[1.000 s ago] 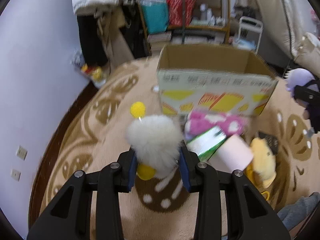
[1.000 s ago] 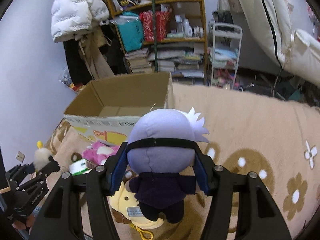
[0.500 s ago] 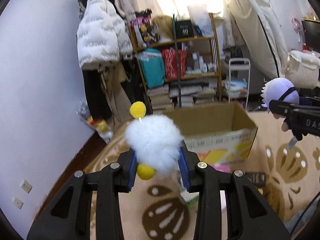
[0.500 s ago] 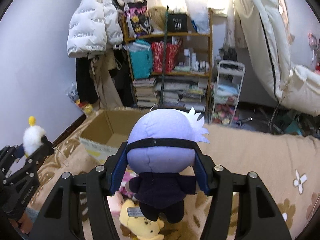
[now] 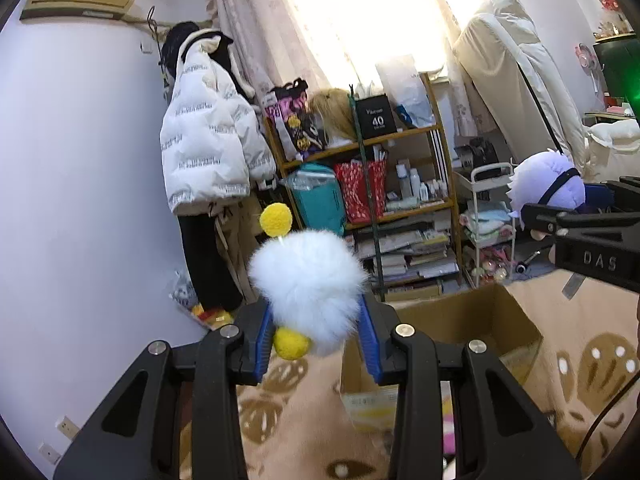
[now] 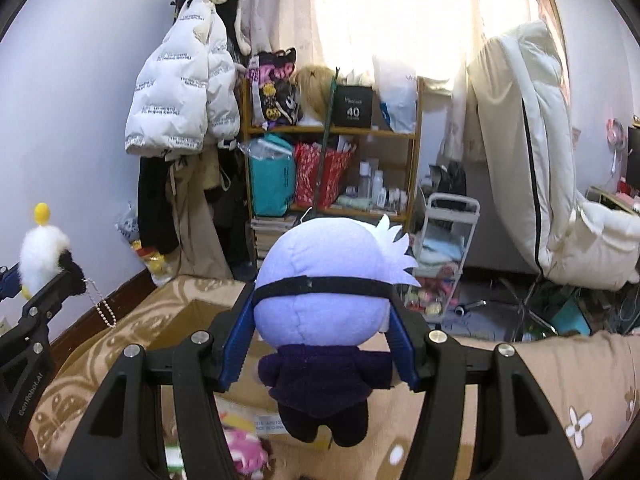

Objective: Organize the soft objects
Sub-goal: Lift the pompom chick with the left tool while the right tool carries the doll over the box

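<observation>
Left gripper (image 5: 316,340) squeezing fluffy white pompom toy (image 5: 306,284), right gripper (image 6: 322,344) pinching round-headed plush doll (image 6: 320,304)

1. The left wrist view looks forward along the left gripper (image 5: 316,336), close behind its white fluffy toy (image 5: 308,284), angled slightly up toward the wooden shelf (image 5: 360,144) and curtained window.
2. The right wrist view looks along the right gripper (image 6: 320,344), close behind the purple-headed doll (image 6: 324,292), facing the same shelf (image 6: 332,130).
3. Both views share the shelf, white jacket (image 5: 208,136), cardboard box (image 5: 472,316) and each other's gripper.
</observation>
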The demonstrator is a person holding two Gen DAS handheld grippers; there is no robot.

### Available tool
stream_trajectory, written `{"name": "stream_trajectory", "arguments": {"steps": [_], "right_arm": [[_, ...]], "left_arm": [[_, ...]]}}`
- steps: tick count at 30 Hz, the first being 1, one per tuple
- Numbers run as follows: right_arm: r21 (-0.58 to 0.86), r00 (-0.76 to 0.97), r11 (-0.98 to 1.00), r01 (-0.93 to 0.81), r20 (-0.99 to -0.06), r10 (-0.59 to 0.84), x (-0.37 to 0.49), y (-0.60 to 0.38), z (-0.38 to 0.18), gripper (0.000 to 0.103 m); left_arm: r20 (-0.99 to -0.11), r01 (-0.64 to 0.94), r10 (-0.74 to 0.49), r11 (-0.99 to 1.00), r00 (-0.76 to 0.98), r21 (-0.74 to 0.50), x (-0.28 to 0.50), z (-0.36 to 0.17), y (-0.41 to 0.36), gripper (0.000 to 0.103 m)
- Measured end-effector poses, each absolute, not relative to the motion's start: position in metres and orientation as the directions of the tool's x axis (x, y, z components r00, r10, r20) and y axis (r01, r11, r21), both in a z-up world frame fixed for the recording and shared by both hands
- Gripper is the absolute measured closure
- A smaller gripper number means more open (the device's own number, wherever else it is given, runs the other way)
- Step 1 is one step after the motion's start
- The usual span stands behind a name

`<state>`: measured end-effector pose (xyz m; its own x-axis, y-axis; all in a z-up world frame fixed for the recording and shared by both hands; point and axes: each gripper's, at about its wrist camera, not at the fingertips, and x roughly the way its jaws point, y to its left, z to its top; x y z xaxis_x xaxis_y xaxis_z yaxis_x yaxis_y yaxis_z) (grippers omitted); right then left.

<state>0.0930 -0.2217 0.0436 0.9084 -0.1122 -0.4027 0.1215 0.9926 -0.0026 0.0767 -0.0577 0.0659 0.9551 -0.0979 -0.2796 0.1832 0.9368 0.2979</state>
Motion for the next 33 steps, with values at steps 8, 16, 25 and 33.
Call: {"name": "stream_trajectory", "arguments": {"steps": [8,16,25,33], "right_arm": [[-0.013,0.916,0.994,0.109,-0.388,-0.105,0.117,-0.221,0.041,0.039],[0.009,0.908,0.995,0.099,-0.410,-0.086,0.131,-0.224,0.017,0.039],[0.028,0.866,0.996,0.089,-0.496,-0.063,0.153,-0.224,-0.022,0.039],[0.109,0.805,0.991,0.076,-0.593,0.003,0.167,-0.229,-0.055,0.038]], "left_arm": [[-0.278,0.201,-0.128,0.946,0.952,0.253,0.107,0.070,-0.073,0.067],[-0.354,0.218,-0.128,0.949,0.927,0.229,0.130,0.032,-0.079,0.067],[-0.440,0.249,-0.138,0.946,0.887,0.207,0.152,-0.003,-0.083,0.066],[-0.526,0.290,-0.158,0.940,0.835,0.178,0.166,-0.029,-0.087,0.065]]}}
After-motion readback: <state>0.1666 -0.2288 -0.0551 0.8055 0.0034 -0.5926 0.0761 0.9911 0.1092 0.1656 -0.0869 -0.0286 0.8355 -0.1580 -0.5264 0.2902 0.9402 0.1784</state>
